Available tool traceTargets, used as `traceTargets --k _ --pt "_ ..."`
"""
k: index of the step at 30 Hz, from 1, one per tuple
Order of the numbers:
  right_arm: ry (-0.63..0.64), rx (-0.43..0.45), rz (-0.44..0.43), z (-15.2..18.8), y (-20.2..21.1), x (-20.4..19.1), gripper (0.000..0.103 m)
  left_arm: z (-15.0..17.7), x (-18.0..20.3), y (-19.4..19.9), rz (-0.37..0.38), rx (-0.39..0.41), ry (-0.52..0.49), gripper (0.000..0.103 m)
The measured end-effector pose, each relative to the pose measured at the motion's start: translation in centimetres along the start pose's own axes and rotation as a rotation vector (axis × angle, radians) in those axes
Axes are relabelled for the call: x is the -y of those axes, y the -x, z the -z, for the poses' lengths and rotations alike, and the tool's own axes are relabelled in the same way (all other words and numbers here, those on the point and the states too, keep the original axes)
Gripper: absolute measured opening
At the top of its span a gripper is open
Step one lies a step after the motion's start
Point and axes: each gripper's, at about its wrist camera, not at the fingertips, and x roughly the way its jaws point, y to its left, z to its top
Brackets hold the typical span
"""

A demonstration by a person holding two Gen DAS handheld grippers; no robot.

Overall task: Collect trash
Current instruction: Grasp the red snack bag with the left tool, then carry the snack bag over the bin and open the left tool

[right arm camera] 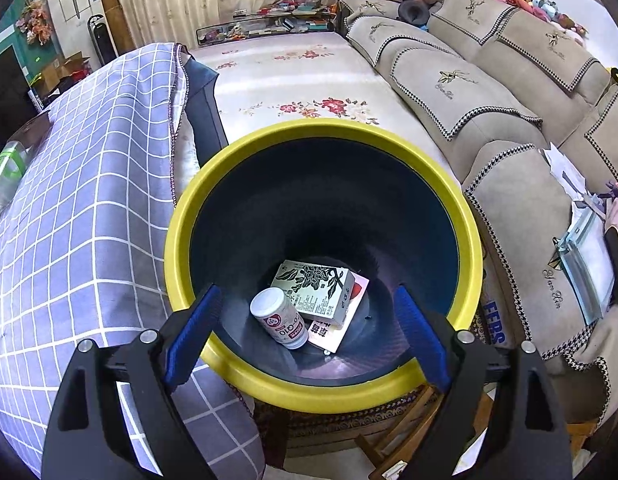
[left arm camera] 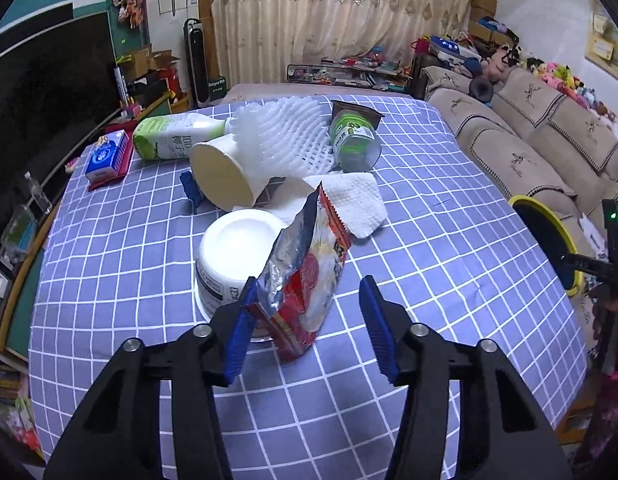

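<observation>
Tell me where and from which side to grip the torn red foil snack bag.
Grip the red foil snack bag at its lower body, flat faces between the pads, coming from the near side. It stands upright against the white tub, its torn top floppy; the left gripper already straddles it.

Open checked tablecloth (left arm camera: 429,240) right of snack wrapper (left arm camera: 305,280); white tub (left arm camera: 229,256) crowding left, paper cup (left arm camera: 225,172) behind.

One snack wrapper (left arm camera: 305,280), one paper cup (left arm camera: 225,172), two plastic bottles (left arm camera: 177,136) (left arm camera: 355,142), one white tub (left arm camera: 233,256), one foam net (left arm camera: 285,136), one napkin (left arm camera: 353,200), one tissue pack (left arm camera: 107,158), one yellow-rimmed bin (right arm camera: 321,392), in which one carton (right arm camera: 317,290) and one small bottle (right arm camera: 279,318) are counted.
</observation>
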Motion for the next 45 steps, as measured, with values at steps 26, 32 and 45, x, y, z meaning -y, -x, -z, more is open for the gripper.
traceTargets --k 26,32,45 --pt "-0.017 0.046 -0.037 0.7 2.4 1.7 0.083 -1.6 5.3 1.9 0.124 0.062 -0.116 0.008" --pt "-0.028 0.07 -0.054 1.6 3.9 3.2 0.083 -3.2 9.5 4.1 0.214 0.099 -0.199 0.008" --pt "-0.152 0.119 -0.013 3.8 6.8 10.6 0.084 -6.2 27.7 -2.0 0.509 -0.024 -0.472 0.008"
